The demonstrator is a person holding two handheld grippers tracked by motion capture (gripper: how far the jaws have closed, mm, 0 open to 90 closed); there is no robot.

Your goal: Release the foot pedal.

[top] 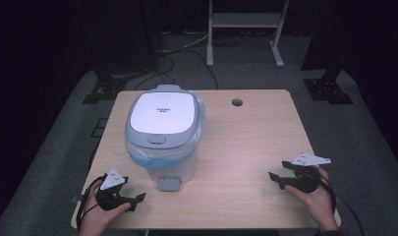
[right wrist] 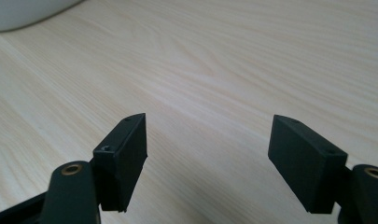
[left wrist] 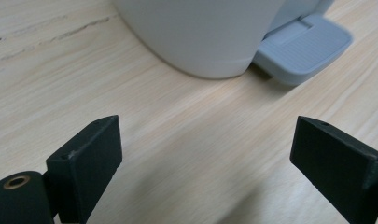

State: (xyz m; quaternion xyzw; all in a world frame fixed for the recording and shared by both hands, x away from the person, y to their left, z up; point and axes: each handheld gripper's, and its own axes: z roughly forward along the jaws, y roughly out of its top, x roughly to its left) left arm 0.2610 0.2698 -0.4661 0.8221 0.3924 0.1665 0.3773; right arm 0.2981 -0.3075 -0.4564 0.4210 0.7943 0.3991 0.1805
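High view: a white pedal bin [top: 163, 142] stands on the desk [top: 250, 147] at about 10 o'clock from the desk's centre, its grey-rimmed lid [top: 162, 114] shut flat and a blue liner bag [top: 152, 158] bunched under the rim, which keeps the bag's mouth pinned. The grey foot pedal [top: 167, 184] juts toward 6 o'clock, facing the person, so it can be pressed from the near side. The left gripper [top: 139, 199] rests low on the desk at 7 o'clock, just beside the pedal, jaws apart and empty; the right gripper [top: 275, 179] lies at 4 o'clock, well apart from the bin, likewise parted and empty. Both appear staged for an approach, the left being the better placed to reach the pedal.

Left gripper view: the two black jaws stand wide with bare desk between them; the bin's rounded base [left wrist: 200, 42] sits at 12 o'clock and the ribbed pedal [left wrist: 304, 53] at 1 o'clock, near but untouched.

Right gripper view: the jaws are spread over bare wood, with a corner of the bin's base [right wrist: 23, 11] at 10 o'clock, far off, so this hand seems held in reserve.
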